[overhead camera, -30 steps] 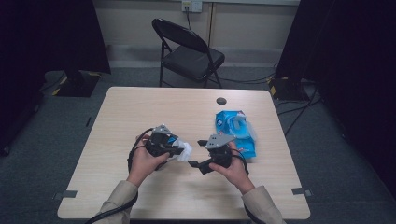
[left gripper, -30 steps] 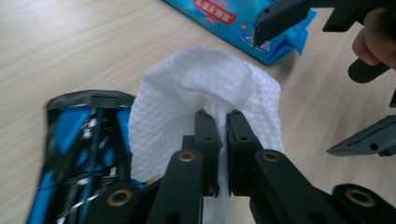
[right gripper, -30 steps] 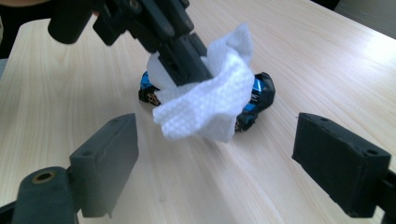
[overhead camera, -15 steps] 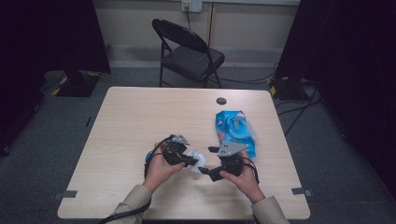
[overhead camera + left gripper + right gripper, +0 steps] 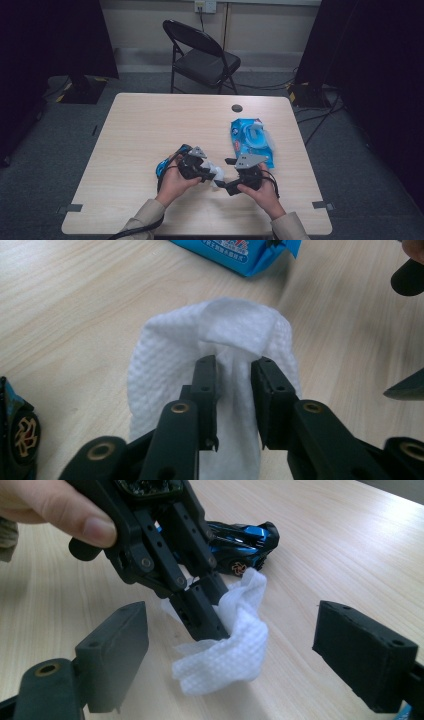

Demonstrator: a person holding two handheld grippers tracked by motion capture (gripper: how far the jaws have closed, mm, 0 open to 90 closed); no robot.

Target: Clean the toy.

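A white textured wipe (image 5: 216,176) (image 5: 170,355) (image 5: 235,645) lies crumpled on the table between my two grippers. My left gripper (image 5: 212,174) (image 5: 234,365) (image 5: 205,605) points down at it. Its jaws have just been opening and now stand slightly apart, with a fold of the wipe loose in the gap. My right gripper (image 5: 226,176) (image 5: 232,617) faces it from the right, jaws open wide on either side of the wipe without touching it. A blue toy car (image 5: 245,542) (image 5: 162,167) (image 5: 15,425) sits just behind the left hand.
A blue pack of wipes (image 5: 252,140) (image 5: 240,250) lies on the wooden table (image 5: 150,125) behind the right hand. A small dark disc (image 5: 237,108) sits near the far edge. A folding chair (image 5: 200,55) stands beyond the table.
Both hands moved right and toward the near edge. The left gripper lowered the wipe onto the table, and its jaws have parted from the wipe.
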